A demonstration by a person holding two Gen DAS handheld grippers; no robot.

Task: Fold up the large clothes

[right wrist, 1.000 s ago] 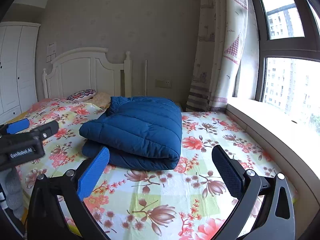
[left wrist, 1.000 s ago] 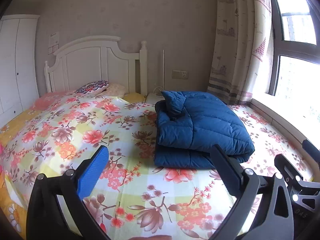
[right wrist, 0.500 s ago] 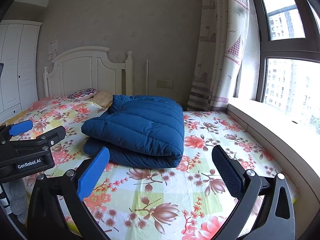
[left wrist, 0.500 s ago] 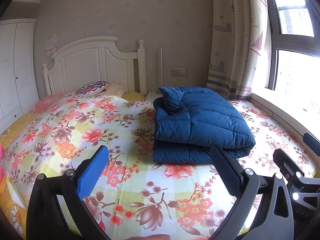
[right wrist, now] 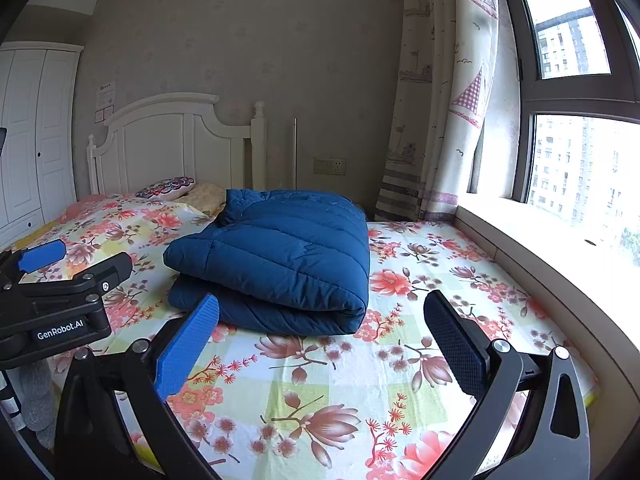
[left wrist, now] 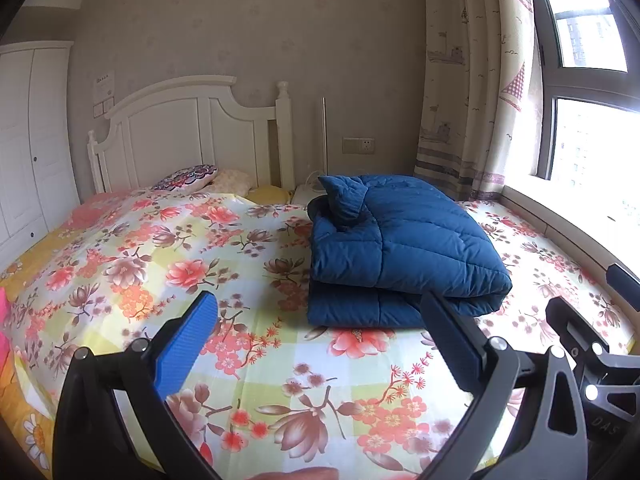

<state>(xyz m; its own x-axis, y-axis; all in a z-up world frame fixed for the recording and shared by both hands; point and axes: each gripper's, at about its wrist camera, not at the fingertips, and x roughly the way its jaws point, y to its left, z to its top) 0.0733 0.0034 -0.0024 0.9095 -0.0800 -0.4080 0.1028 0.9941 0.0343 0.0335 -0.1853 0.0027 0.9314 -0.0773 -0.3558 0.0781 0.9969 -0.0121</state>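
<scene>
Both grippers drawn slightly back since a second ago, folded blue jacket (left wrist: 400, 252) lying on the floral bed (left wrist: 160, 248) toward the window side, left gripper (left wrist: 320, 344) and right gripper (right wrist: 320, 344) spread wide, empty, short of it, headboard (left wrist: 180, 136), pillow (left wrist: 188, 176), curtain (right wrist: 436, 120) behind.

The left claw (left wrist: 318, 334) hid the bed's (left wrist: 120, 264) near edge behind its own frame, and the picture's lower edge cut that frame off. Right of it, the right claw (left wrist: 580, 304) showed only in part, cut by the right edge, so its finger spread could not be read there. Beyond the left claw, the folded blue coat (left wrist: 400, 248) covered its own lower layers and a white thing behind it. The small notice on the wall (left wrist: 103, 82) was too small to read. A pink patch (left wrist: 4, 300) at far left was cut off.
</scene>
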